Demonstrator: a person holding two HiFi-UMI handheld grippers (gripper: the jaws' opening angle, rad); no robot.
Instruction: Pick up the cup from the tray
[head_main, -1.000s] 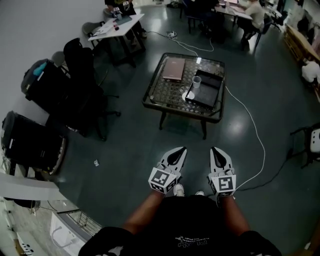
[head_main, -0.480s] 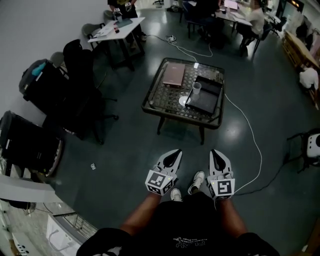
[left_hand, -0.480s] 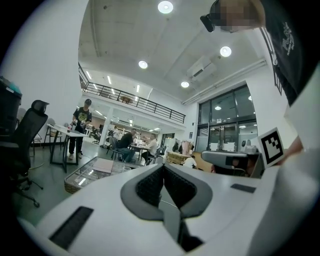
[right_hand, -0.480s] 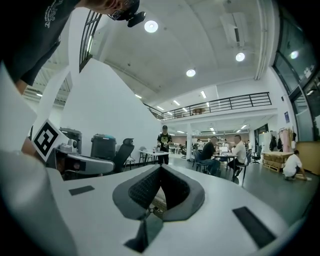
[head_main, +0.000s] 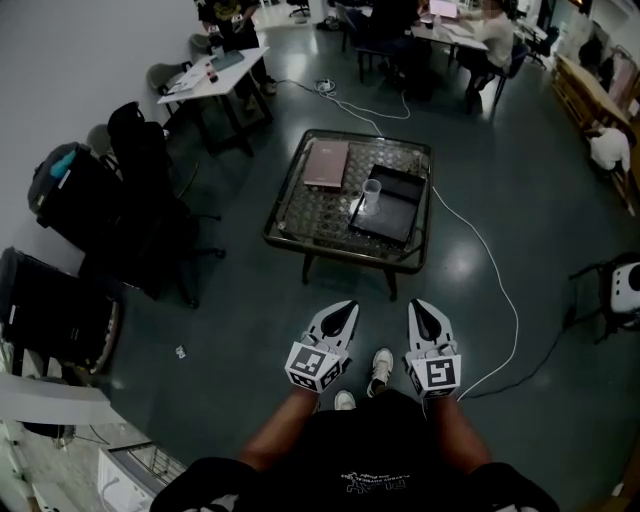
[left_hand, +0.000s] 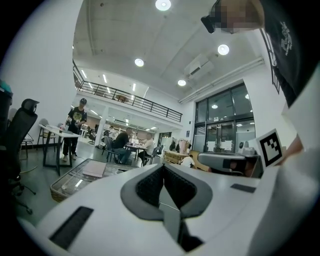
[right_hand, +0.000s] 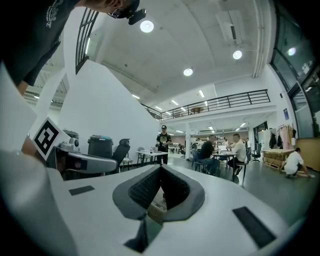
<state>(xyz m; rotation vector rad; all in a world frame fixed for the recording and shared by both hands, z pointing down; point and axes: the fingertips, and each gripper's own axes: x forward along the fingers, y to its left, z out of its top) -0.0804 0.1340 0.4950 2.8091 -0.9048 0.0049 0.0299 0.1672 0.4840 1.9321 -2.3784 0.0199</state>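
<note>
Glass table (head_main: 298, 218) holds the cup (head_main: 372, 189), black tray (head_main: 396, 212) and book (head_main: 325, 163); dark floor (head_main: 240, 300) separates it from the left gripper (head_main: 343, 310) and right gripper (head_main: 420, 308), both closed.

Black printed T-shirt (head_main: 385, 455), apparently white sneakers (head_main: 381, 366)

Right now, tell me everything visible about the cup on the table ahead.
The cup is small, pale and looks translucent, perhaps plastic or glass. It stands upright at the left edge of the dark tray on the glass-topped table. A brownish book lies to its left. There is a pale round patch at its base, too small to identify. Nothing grips it, and any contents cannot be made out.
</note>
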